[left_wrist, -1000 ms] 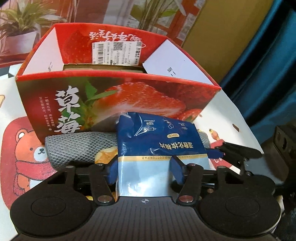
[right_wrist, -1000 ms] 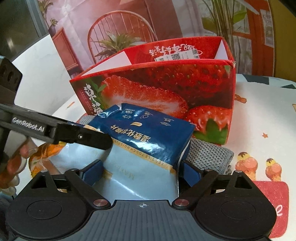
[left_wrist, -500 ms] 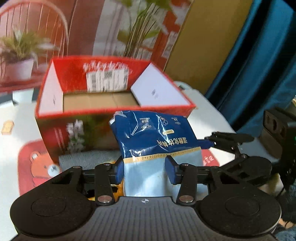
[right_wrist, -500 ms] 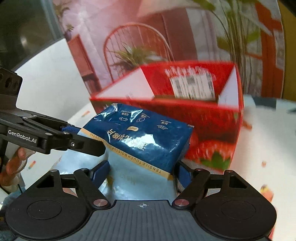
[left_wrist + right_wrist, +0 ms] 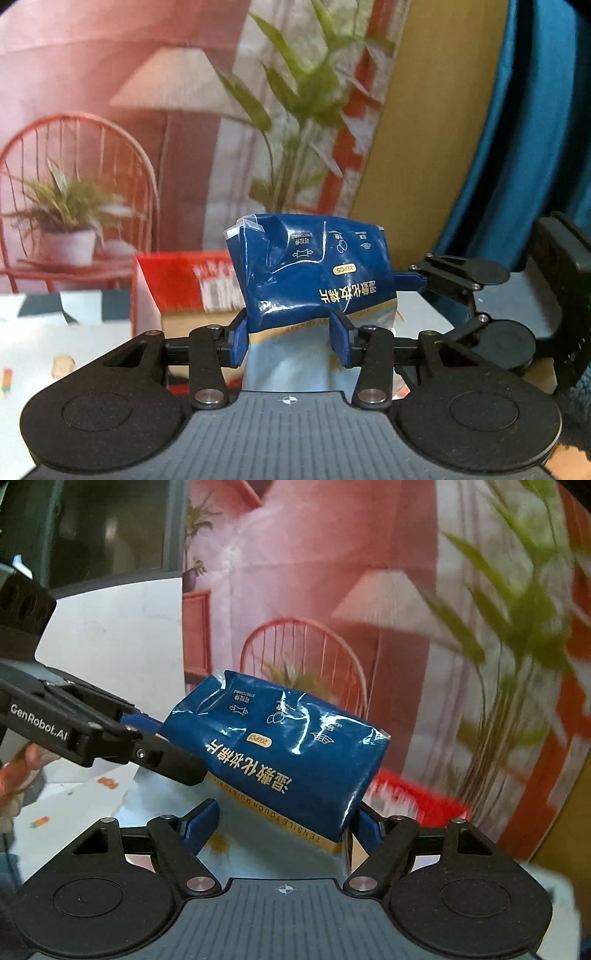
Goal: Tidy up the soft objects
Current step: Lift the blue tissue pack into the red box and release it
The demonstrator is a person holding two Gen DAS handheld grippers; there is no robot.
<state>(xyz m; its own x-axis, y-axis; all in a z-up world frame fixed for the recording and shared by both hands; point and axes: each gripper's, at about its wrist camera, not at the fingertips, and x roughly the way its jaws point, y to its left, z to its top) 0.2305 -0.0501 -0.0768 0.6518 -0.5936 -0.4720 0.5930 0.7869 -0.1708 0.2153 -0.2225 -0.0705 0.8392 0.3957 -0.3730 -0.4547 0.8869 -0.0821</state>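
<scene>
1. Left tongs (image 5: 288,341) and right tongs (image 5: 284,825) both part-open, clamped on one blue pad pack (image 5: 314,273), held in the air.
2. Pack judged light, squashy, slick film; grip the lower body.
3. Red box (image 5: 184,284) beyond and below; near wall may snag.

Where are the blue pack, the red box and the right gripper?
blue pack (image 5: 314,266), left wrist view, dark blue face.
red box (image 5: 177,277), left wrist view, inner back wall.
right gripper (image 5: 284,823), right wrist view, between fingertips.
</scene>
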